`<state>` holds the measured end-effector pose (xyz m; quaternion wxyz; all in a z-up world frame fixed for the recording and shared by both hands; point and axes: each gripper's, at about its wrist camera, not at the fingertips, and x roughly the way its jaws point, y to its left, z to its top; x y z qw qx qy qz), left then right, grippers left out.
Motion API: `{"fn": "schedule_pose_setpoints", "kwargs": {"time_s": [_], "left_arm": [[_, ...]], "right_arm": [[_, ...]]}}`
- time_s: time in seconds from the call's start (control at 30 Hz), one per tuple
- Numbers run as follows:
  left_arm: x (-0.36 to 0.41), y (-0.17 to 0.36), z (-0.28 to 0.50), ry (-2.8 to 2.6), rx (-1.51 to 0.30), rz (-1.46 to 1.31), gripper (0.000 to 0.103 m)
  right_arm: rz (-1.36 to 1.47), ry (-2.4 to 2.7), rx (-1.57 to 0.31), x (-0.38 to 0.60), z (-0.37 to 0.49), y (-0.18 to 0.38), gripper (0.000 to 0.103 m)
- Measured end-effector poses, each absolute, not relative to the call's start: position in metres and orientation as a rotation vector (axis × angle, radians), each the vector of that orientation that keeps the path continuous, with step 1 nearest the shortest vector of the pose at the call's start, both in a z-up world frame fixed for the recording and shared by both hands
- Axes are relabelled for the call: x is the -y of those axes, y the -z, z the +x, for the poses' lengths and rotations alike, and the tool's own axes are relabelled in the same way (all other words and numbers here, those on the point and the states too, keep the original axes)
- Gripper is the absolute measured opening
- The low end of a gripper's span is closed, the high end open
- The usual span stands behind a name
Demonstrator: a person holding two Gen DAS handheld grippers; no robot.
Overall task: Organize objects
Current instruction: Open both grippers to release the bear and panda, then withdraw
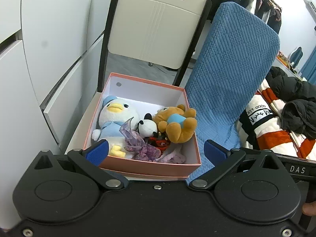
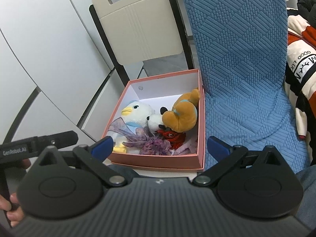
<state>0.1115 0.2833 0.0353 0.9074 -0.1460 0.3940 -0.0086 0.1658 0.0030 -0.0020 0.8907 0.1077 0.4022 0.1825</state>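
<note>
Plush toys fill a pink box (image 1: 148, 165) that sits directly ahead of both claws, its near wall just beyond the fingertips. The left gripper (image 1: 156, 151) is spread wide and holds nothing; its blue pads (image 1: 97, 152) straddle the box, one pad over the near left corner and the other off the box's right side, above the blue textured chair cover (image 1: 231, 63). The right gripper (image 2: 161, 148) is likewise wide apart and empty, with one pad at the box's near left corner and the other over the blue cover just right of the box. Inside the box, farthest to the left of the claws' centre line, lies a white duck plush (image 1: 116, 118) in a light blue outfit and cap, yellow feet toward the claws. Just right of it and touching it is a small black-and-white plush (image 1: 147, 127), and right of that, against the box's right wall, a brown bear plush (image 1: 176, 124) in a blue shirt lies on its side. Nearer the claws, a purple gauzy ribbon (image 1: 138, 146) spreads over the duck's lower body, beside a small red item (image 2: 172, 138) tucked under the bear. A cream chair back (image 1: 156, 27) stands beyond the box. Striped orange-and-white fabric (image 1: 276, 138) with dark clothing on it lies far right of the left claw.
</note>
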Motion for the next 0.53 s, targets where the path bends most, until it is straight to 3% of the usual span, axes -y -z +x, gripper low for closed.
{"fn": "schedule_pose_setpoints", "kwargs": {"time_s": [0.53], "left_arm": [[-0.2865, -0.0355, 0.1121, 0.008, -0.815, -0.300, 0.102]], "right_arm": [[0.228, -0.374, -0.844, -0.0042, 0.1648, 0.0034, 0.103]]}}
